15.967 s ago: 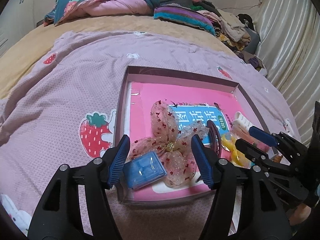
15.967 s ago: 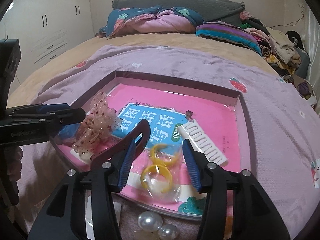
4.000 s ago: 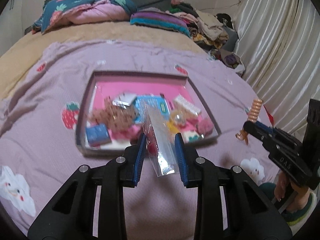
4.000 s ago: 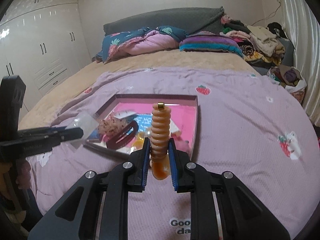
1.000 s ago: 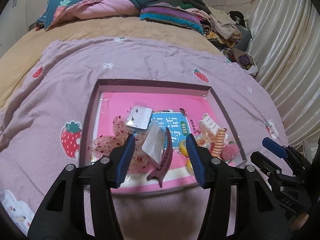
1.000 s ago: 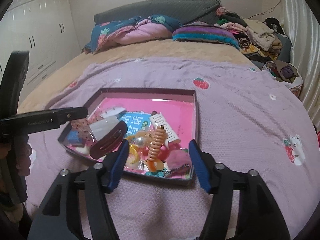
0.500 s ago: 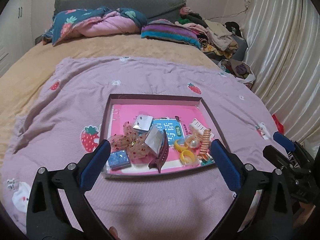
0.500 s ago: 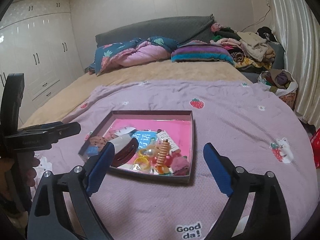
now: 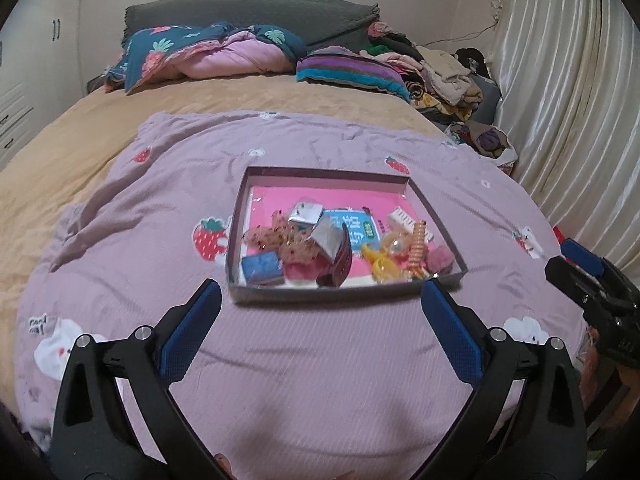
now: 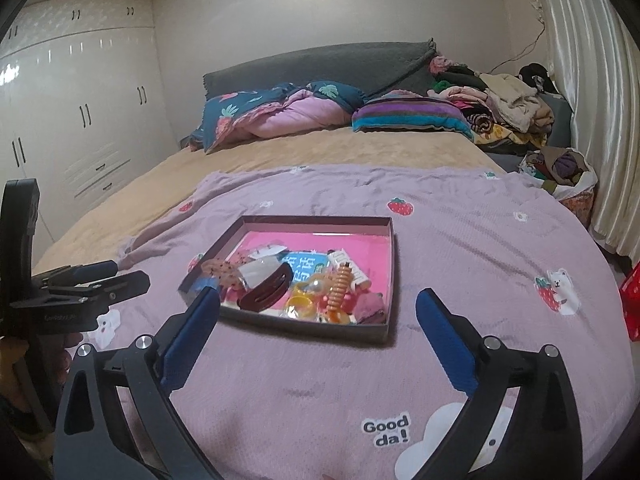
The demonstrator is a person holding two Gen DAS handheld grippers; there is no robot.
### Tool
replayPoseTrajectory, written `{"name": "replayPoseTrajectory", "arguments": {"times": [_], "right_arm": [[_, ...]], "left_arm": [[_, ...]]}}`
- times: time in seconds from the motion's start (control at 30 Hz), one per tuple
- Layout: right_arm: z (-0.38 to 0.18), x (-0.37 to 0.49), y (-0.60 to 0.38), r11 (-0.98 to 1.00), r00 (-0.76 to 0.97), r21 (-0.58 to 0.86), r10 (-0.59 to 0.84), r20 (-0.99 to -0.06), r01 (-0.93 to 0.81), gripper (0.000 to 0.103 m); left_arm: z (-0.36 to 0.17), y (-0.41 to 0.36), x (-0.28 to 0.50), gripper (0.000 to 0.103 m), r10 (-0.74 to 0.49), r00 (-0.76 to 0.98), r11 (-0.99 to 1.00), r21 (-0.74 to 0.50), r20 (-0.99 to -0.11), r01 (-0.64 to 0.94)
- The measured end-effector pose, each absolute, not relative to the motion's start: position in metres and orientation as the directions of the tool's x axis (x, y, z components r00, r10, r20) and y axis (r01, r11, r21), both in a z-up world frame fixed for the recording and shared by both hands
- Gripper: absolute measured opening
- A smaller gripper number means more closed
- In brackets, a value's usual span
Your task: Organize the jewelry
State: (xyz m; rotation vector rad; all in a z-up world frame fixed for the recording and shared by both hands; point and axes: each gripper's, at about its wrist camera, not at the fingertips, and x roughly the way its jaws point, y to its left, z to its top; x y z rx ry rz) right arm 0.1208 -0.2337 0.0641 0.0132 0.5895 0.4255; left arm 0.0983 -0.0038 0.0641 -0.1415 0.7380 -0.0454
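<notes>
On purple blanket (image 9: 320, 360), shallow box (image 9: 344, 298) is lying ahead of both grippers, jewelry sitting inside, long side running left to right. Left gripper (image 9: 320, 308) is hovering just short of near wall, roughly centred; right gripper (image 10: 318, 310) is facing near right corner. Neither seeming clearly nearer. Both are gaping wide, right jaws just having been opening, gripping nothing, touching nothing.

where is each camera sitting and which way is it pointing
Left wrist: on the left gripper, looking down its open fingers at the tray on the bed; right gripper at the right edge.
Right wrist: on the right gripper, facing the same tray; left gripper and a hand at left.
Shared: tray, purple blanket.
</notes>
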Motion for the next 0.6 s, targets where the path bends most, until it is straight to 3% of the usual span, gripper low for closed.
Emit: {"name": "replayPoseTrajectory", "arguments": {"times": [0.6], "right_arm": [[0.005, 0.086, -0.234, 0.929, 0.725, 0.137, 0.355, -0.59, -0.344, 0.099]], "left_arm": [[0.015, 0.005, 0.055, 0.093, -0.095, 0.726, 0.988, -0.155, -0.681, -0.016]]}}
